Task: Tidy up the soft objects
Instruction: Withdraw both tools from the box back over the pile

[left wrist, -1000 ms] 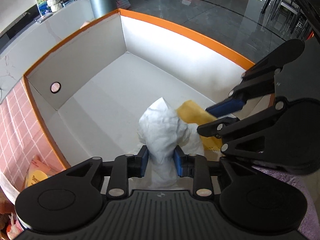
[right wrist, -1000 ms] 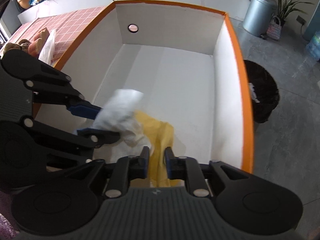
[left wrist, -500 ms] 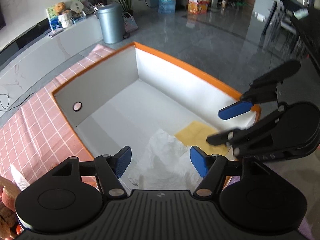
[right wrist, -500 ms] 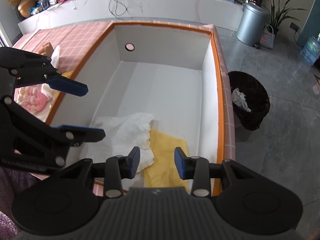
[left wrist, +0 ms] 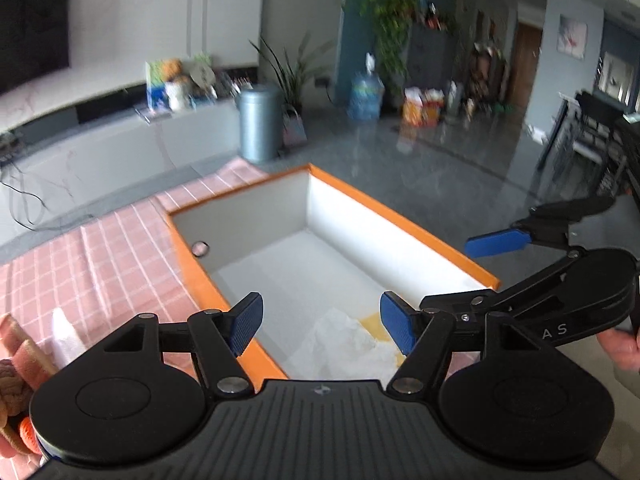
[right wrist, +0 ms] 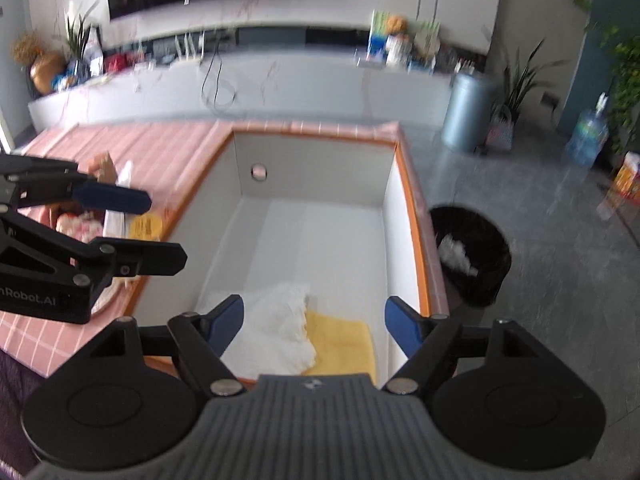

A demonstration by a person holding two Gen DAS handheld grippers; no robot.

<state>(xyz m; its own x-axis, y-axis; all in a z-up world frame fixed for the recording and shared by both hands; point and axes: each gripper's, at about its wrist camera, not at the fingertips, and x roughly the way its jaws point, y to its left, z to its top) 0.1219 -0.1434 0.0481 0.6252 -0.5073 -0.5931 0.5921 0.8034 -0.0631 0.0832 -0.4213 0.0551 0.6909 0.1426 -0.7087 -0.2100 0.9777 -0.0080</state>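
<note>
A white cloth (right wrist: 276, 328) and a yellow cloth (right wrist: 344, 344) lie side by side at the near end of a white box with an orange rim (right wrist: 412, 208). Both show in the left wrist view too: the white cloth (left wrist: 344, 344), the yellow cloth (left wrist: 374, 322), the box rim (left wrist: 400, 216). My left gripper (left wrist: 322, 326) is open and empty, raised above the box's near end. My right gripper (right wrist: 314, 322) is open and empty, also raised above the cloths. Each gripper shows in the other's view, the right gripper (left wrist: 444, 280) and the left gripper (right wrist: 140, 228).
The box sits on a table with a pink checked cloth (left wrist: 100, 264). Soft toys and a pink item (right wrist: 80, 220) lie on the table left of the box. A black waste bin (right wrist: 472, 256) stands on the floor to the right. A grey metal bin (left wrist: 258, 124) stands farther off.
Both grippers let go of their cloths, opened wide and rose up and back from the box. The white and yellow cloths now lie on the box floor.
</note>
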